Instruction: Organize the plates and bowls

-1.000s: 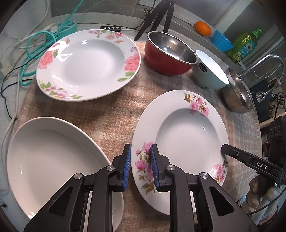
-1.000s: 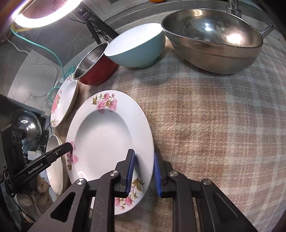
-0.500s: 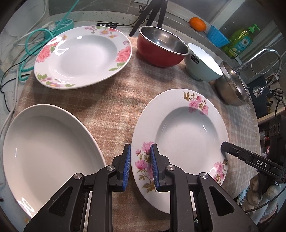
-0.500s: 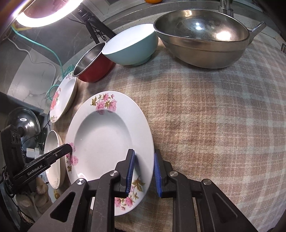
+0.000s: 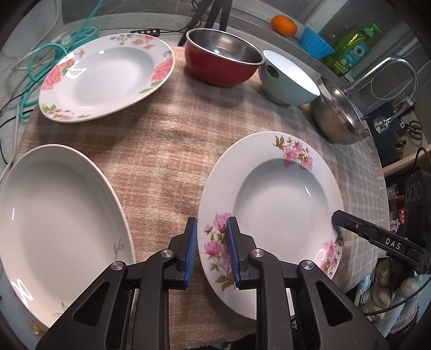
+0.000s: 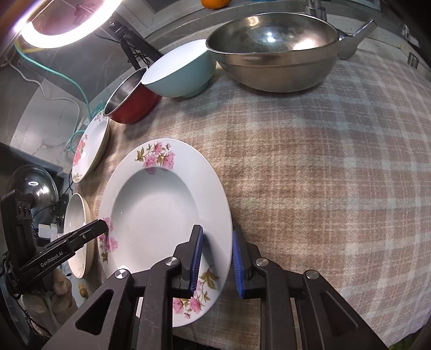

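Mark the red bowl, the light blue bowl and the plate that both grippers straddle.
red bowl (image 5: 215,67): left wrist view, on its red outer wall.
light blue bowl (image 6: 186,78): right wrist view, on its blue outer wall.
pink-flowered plate (image 5: 280,196): left wrist view, on the bare white well.

In the left wrist view the plain white dish (image 5: 59,228) runs off the left and lower edges of the frame, its near rim hidden behind the left gripper (image 5: 211,253); the flowered plate (image 5: 272,215) has its near rim covered by the same fingers; whether the pads press that rim cannot be told; in the right wrist view the orange (image 6: 215,2) is cut by the top edge; the white dish (image 6: 76,234) at lower left is partly hidden.
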Available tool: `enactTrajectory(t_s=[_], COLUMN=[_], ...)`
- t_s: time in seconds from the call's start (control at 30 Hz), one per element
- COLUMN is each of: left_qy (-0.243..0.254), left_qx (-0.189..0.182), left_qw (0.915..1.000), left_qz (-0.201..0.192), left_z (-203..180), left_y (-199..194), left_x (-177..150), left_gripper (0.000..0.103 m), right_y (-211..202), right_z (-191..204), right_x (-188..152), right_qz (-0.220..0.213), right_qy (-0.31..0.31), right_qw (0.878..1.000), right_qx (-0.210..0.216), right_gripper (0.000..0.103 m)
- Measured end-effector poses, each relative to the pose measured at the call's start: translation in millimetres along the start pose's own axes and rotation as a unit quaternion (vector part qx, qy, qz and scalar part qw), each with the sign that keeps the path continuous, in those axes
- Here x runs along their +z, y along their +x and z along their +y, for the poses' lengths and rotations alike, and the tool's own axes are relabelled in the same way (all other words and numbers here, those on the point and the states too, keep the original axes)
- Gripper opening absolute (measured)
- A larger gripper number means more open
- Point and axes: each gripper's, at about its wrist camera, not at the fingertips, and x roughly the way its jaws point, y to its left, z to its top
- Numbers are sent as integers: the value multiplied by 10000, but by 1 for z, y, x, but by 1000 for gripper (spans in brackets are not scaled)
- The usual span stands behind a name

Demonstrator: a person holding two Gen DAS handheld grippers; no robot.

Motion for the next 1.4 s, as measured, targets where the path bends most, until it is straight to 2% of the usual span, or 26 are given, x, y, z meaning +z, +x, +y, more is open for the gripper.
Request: enactTrajectory(t_s=[0.77, 1.0, 1.17, 1.27, 1.4], left_qy=[230, 376, 364, 291, 191], left_qx=[-6, 114, 195, 205, 268], left_qw=[9997, 9992, 9988, 9989, 9987], left_qz=[66, -122, -256, -315, -401], left_z=[-7, -10, -8, -2, 7], left_y=[1, -4, -11, -15, -22], left_x=[-4, -5, -6, -7, -8], left_gripper=[20, 20, 20, 20, 20], right_y=[-8, -7, -13, -17, -21], right_z=[-15, -11, -9, -12, -10], right_x=[-27, -27, -25, -25, -23], right_qz=[48, 5, -129, -207, -276], right_qy=[121, -11, -110, -68, -89], right_qw=[9999, 9999, 9990, 9986, 9982], right_qx=[-12, -130, -409, -483, -516], right_gripper=[20, 21, 21, 29, 30])
